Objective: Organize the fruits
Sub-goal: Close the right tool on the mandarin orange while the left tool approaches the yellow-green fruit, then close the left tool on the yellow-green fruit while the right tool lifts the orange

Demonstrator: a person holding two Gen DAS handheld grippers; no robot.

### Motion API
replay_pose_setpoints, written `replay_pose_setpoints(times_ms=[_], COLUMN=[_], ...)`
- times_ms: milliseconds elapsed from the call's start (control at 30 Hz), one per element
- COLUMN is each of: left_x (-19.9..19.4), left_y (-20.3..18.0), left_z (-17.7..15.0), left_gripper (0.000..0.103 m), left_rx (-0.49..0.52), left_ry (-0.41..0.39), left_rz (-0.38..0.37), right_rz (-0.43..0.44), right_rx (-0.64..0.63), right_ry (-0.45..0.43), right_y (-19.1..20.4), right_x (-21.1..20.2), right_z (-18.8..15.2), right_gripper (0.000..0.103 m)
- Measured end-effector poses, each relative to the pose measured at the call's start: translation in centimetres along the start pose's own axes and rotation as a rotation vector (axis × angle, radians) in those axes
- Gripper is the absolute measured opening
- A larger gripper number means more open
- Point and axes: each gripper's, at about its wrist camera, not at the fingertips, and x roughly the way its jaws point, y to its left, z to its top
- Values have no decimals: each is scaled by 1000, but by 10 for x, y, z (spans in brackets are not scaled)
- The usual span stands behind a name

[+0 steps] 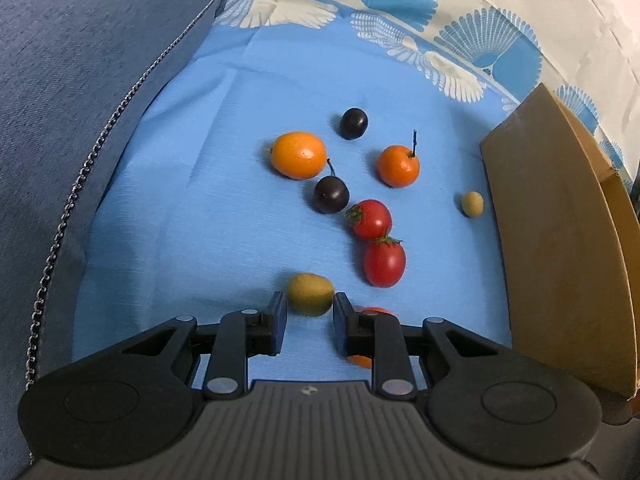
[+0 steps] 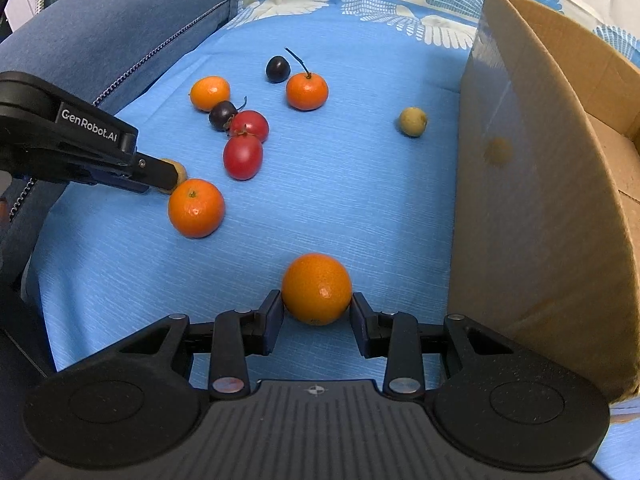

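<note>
Straddling an orange [image 2: 317, 294] low in frame, the right gripper [image 2: 317, 312] sits wide; the left gripper [image 1: 310, 312] brackets a kiwi [image 1: 310, 294], unclamped. Either round fruit could roll away if nudged.

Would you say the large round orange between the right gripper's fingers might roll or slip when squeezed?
Probably. The large round orange could roll on the blue cloth. Its glossy peel may slip, as the right gripper meets only its near part.
</note>
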Motion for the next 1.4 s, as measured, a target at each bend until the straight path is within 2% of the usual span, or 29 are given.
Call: replay_pose_setpoints(times_ms=[200, 600, 633, 667, 733, 833, 967, 1033, 1233, 1300, 1400], left_x=[7, 16, 16, 16, 13, 10, 12, 11, 12, 10, 4], left_y=[-3, 0, 0, -1, -2, -1, 1, 3, 9, 10, 15], left_z=[4, 11, 11, 11, 9, 8, 8, 8, 11, 11, 11], left_gripper=[31, 31, 28, 18, 12, 12, 12, 12, 21, 23, 37], left_rx=[9, -15, -11, -7, -1, -5, -17, -28, -61, -71, -116], left_ry=[2, 0, -1, -2, -16, -28, -11, -10, -10, -37, -92], left_rz=[-1, -21, -19, -21, -23, -25, -21, -29, -48, -45, -55], right_rz=[-9, -21, -14, -7, -9, 6, 5, 4, 12, 10, 16], right_rx=[-17, -58, -57, -55, -53, -48, -41, -35, -21, -14, -7], right_ry=[-11, -41, -44, -52, -81, -93, -21, -28, -23, -22, -20], right_y=[1, 7, 7, 7, 8, 7, 4, 5, 3, 4, 2], right_x=[0, 3, 3, 1, -4, -8, 5, 4, 4, 6, 6], right_z=[1, 4, 4, 4, 6, 9, 5, 5, 3, 3, 5], right_gripper=[38, 38, 37, 37, 38, 38, 38, 38, 38, 38, 38])
